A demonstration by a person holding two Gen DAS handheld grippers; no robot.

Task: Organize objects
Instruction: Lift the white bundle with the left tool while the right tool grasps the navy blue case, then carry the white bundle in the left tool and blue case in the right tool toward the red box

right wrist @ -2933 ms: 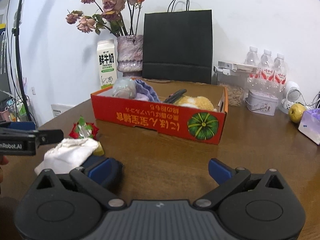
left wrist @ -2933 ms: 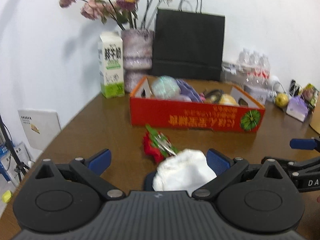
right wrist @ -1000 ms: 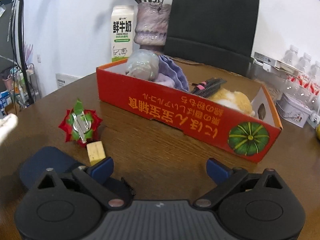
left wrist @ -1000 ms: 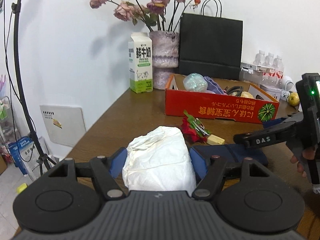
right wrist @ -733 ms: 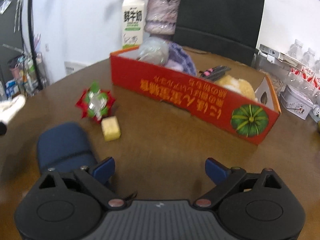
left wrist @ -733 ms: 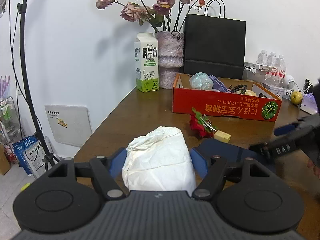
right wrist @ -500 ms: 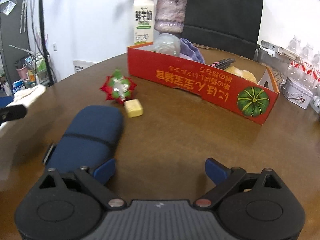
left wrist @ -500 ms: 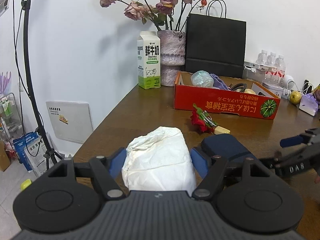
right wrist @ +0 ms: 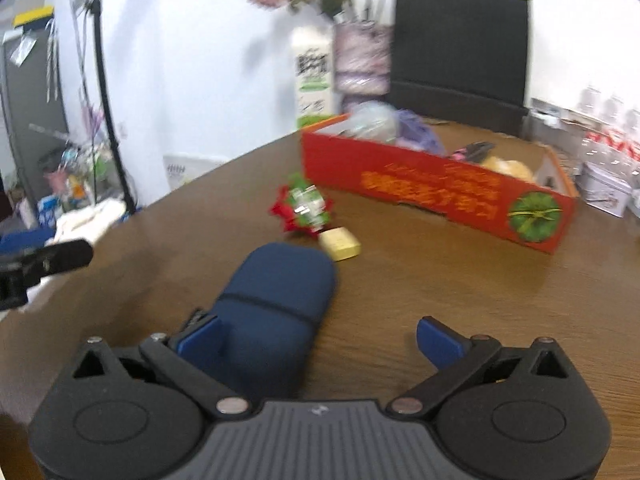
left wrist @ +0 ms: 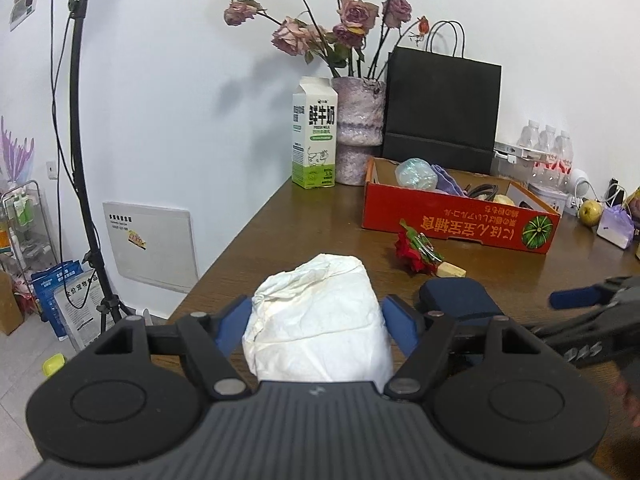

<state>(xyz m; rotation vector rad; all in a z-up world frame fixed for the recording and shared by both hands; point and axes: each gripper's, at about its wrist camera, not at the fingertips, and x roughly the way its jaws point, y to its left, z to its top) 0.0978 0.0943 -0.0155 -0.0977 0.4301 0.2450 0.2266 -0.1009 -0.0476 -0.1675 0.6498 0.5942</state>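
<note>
The left gripper (left wrist: 318,322) pinches a crumpled white bundle (left wrist: 318,316), cloth or paper, hard to say which; the blue pads press its two sides, and its lower part is hidden behind the gripper's body. The bundle hangs over the near left corner of the brown table (left wrist: 304,236).

The right gripper (right wrist: 320,338) has just been opening and its jaws stand spread wide. The near end of a dark blue pouch (right wrist: 276,304) lies on the table between them, against the left pad and apart from the right one. That view is blurred by motion, so fine detail is lost. In the left wrist view only the pouch's far end (left wrist: 460,294) shows at 4 o'clock from the bundle; the rest is cut off by the gripper.

At 1 o'clock from the pouch sits a small yellow block (right wrist: 340,243), and just beyond it a red and green ornament (right wrist: 303,208) with something shiny on it that cannot be made out. Farther, at 1 o'clock, a red cardboard box (right wrist: 436,190) holds a translucent ball, purple cloth, a dark brush-like thing and something yellow, all partly hidden by its wall. Behind it stand a milk carton (left wrist: 314,140), a vase of dried roses (left wrist: 358,128) and a black paper bag (left wrist: 440,114).
</note>
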